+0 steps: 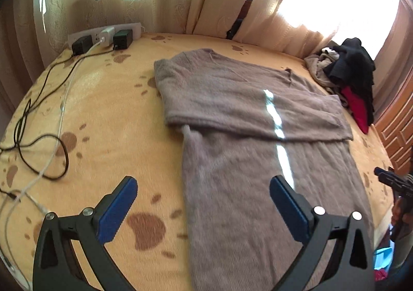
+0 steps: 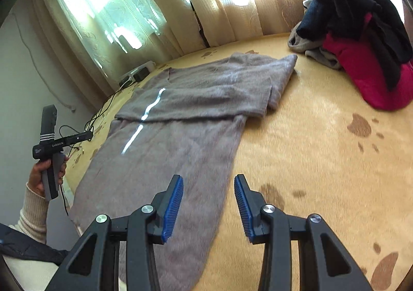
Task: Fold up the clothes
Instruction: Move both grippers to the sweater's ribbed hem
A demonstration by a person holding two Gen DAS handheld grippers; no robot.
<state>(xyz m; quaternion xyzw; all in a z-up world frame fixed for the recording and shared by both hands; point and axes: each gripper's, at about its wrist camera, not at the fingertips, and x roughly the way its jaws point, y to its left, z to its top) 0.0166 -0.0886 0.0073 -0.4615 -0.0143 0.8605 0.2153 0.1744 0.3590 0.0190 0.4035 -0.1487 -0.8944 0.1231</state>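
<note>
Lengthwise, grey sweater [image 1: 232, 115] lies flat — neckline toward curtains — both tongs [image 1: 204, 211] [image 2: 209, 207] open, empty.

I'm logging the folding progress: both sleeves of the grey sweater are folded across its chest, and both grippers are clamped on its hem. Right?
Not quite. The sleeves do lie folded across the grey sweater, but neither gripper is clamped on it: both wrist views show the left gripper and right gripper open, holding nothing.

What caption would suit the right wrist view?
Open right claw above a partly folded taupe sweater on a paw-print bedspread.
</note>
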